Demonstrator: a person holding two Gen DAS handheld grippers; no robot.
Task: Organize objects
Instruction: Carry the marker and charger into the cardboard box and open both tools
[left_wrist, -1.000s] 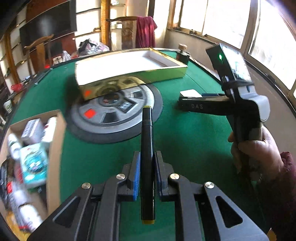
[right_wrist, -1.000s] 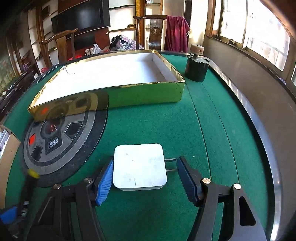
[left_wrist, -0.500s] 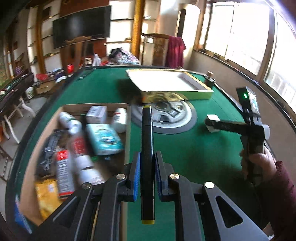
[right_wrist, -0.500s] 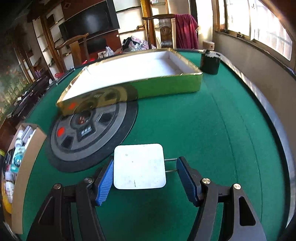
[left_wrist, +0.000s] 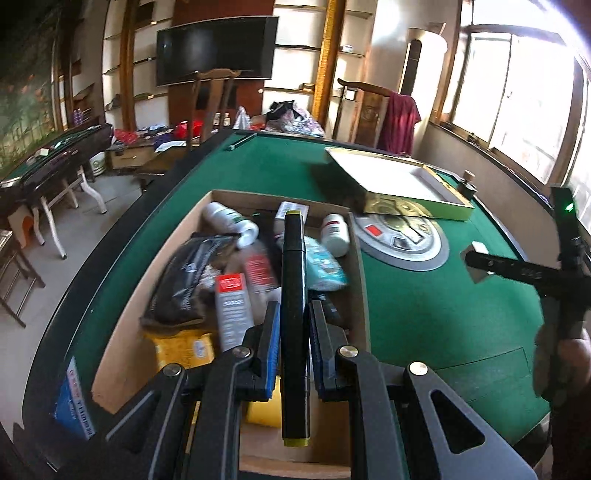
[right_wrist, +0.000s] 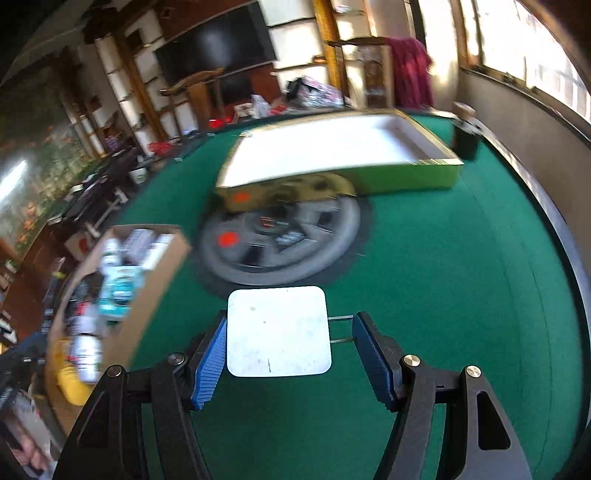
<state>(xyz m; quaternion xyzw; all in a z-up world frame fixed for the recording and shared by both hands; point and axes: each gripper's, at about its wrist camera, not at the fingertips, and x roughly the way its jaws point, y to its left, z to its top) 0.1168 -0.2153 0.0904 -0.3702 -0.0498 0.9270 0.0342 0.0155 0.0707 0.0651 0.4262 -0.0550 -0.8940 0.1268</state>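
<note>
A second ago the left gripper (left_wrist: 293, 347) looked over the round grey dial mat (left_wrist: 400, 240) and the gold-sided tray (left_wrist: 402, 184); now it has swung left and hangs above the open cardboard box (left_wrist: 360, 280), which fills the middle of its view. Its fingers (left_wrist: 271, 343) are closed tight on a black marker (left_wrist: 293, 295) with yellow-green ends — the pen runs lengthwise between the blue pads, one end poking out toward the camera, the other reaching over the box's contents. Inside the box lie white bottles, a teal packet, a black pouch, a red-and-grey carton and a yellow item, all somewhat smeared by motion. The right gripper (right_wrist: 290, 345) has shifted too: the box (right_wrist: 159, 295) now shows far more at its left, and the scene is blurred. Its fingers (right_wrist: 212, 350) stand fairly wide around a white, rounded-square plug adapter (right_wrist: 277, 331); the left pad meets the adapter's side, while the right pad meets only the tips of the two metal prongs. The adapter is held above the green felt surface (right_wrist: 443, 295), near the dial mat (right_wrist: 284, 236), with the gold tray (right_wrist: 340, 162) beyond. In the left view, the right gripper (left_wrist: 480, 264) appears at the far right, over the surface.
</note>
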